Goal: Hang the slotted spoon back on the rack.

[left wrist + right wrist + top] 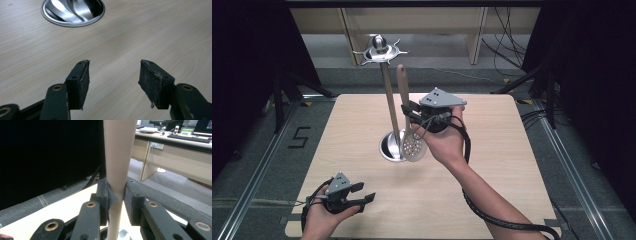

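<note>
A slotted spoon with a pale wooden handle (402,85) and a perforated metal head (413,147) hangs upright above the table, head down. My right gripper (407,111) is shut on its handle; in the right gripper view the handle (119,157) runs up between the pads (103,200) of that gripper (117,202). Just left of the spoon stands a utensil stand: round metal base (392,148), wooden pole (389,100), hooked metal crown (380,48). My left gripper (366,192) rests open at the table's front left, jaws (113,75) apart over bare wood, pointing toward the base (72,12).
The light wooden table (492,165) has black curtains on both sides. Wooden desk legs (474,40) and cables stand on the floor behind it. A black cable (492,217) trails from the right forearm across the front right.
</note>
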Motion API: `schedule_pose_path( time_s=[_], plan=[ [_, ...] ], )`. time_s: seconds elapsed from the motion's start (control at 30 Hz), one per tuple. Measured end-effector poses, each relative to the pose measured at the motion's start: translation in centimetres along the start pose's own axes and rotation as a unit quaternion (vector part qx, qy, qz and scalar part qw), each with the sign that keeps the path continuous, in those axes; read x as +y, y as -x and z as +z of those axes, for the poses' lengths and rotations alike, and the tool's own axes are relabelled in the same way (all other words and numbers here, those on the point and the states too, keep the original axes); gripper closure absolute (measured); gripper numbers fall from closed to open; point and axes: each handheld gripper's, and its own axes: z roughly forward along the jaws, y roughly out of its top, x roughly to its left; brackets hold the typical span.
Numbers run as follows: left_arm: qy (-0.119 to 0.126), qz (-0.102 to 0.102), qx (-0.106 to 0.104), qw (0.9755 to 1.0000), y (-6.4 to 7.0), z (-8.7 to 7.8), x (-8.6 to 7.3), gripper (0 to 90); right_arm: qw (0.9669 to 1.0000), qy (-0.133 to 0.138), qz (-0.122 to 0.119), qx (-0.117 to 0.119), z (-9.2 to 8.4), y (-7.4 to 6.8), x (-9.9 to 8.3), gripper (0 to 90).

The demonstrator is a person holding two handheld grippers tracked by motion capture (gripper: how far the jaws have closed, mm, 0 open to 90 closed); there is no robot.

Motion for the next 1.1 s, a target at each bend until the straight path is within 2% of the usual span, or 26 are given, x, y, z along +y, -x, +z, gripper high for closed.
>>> schedule_pose_path(
  time_s=[0.07, 0.1, 0.13, 0.2, 0.23, 0.27, 0.33, 0.43, 0.53, 0.6, 0.7, 0.77, 0.8, 0.87, 1.0, 1.07, 1.1],
  plan=[
    [0.000, 0.000, 0.000, 1.0000, 0.0, 0.0, 0.0, 40.6, 1.0000, -0.002, -0.002, 0.000, 0.2, 0.0, 0.1, 75.6],
    [-0.002, 0.001, -0.001, 1.0000, 0.0, 0.0, 0.0, 40.6, 1.0000, -0.006, 0.007, -0.001, 0.3, -0.2, 0.1, 75.6],
    [-0.002, 0.001, -0.001, 1.0000, 0.0, 0.0, 0.0, 40.6, 1.0000, -0.003, -0.002, -0.003, 0.5, -0.1, 0.1, 75.6],
    [0.001, 0.001, -0.001, 1.0000, 0.0, 0.0, 0.0, 40.6, 1.0000, -0.004, 0.001, -0.004, 0.6, -0.1, 0.2, 75.6],
    [0.000, 0.002, -0.001, 1.0000, 0.0, 0.0, 0.0, 40.6, 1.0000, -0.003, -0.006, -0.007, 0.7, -0.1, 0.2, 75.6],
    [-0.002, 0.003, -0.002, 1.0000, 0.0, 0.0, 0.0, 40.6, 0.9999, -0.007, 0.007, -0.006, 0.8, -0.2, 0.3, 75.6],
    [-0.002, 0.002, -0.002, 1.0000, 0.0, 0.0, 0.0, 40.6, 1.0000, -0.006, 0.001, -0.006, 1.0, -0.2, 0.4, 75.6],
    [-0.002, 0.002, -0.002, 1.0000, 0.0, 0.0, 0.0, 40.7, 0.9999, -0.007, 0.006, -0.012, 1.3, -0.4, 0.6, 75.6],
    [-0.002, -0.003, -0.003, 1.0000, 0.0, 0.0, 0.0, 40.7, 0.9999, -0.006, -0.007, -0.014, 1.5, -0.4, 0.9, 75.6],
    [-0.001, -0.003, -0.001, 1.0000, 0.0, 0.0, 0.0, 40.6, 0.9999, -0.008, 0.009, -0.010, 1.7, -0.6, 1.0, 75.6],
    [0.000, -0.003, -0.001, 1.0000, 0.0, 0.0, 0.0, 40.6, 0.9999, -0.008, -0.002, -0.012, 1.9, -0.6, 1.3, 75.6],
    [-0.001, -0.003, -0.002, 1.0000, 0.0, 0.0, 0.0, 40.6, 0.9998, -0.012, 0.001, -0.019, 2.0, -0.6, 1.4, 75.6],
    [0.000, -0.003, -0.002, 1.0000, 0.0, 0.0, 0.0, 40.7, 0.9996, -0.018, 0.018, -0.016, 2.0, -0.8, 1.4, 75.6],
    [-0.001, -0.003, -0.002, 1.0000, 0.0, 0.0, 0.0, 40.7, 0.9997, -0.018, 0.007, -0.017, 2.2, -0.6, 1.5, 75.6],
    [-0.003, -0.003, -0.004, 1.0000, 0.0, 0.0, 0.0, 40.7, 0.9996, -0.020, 0.004, -0.019, 2.5, -0.6, 1.5, 75.6],
    [-0.002, -0.001, -0.005, 1.0000, 0.0, 0.0, 0.0, 40.7, 0.9992, -0.027, 0.018, -0.022, 2.6, -0.9, 1.5, 75.6],
    [-0.003, -0.001, -0.005, 1.0000, 0.0, 0.0, 0.0, 40.8, 0.9995, -0.026, 0.007, -0.019, 2.7, -0.7, 1.5, 75.6]
  ],
)
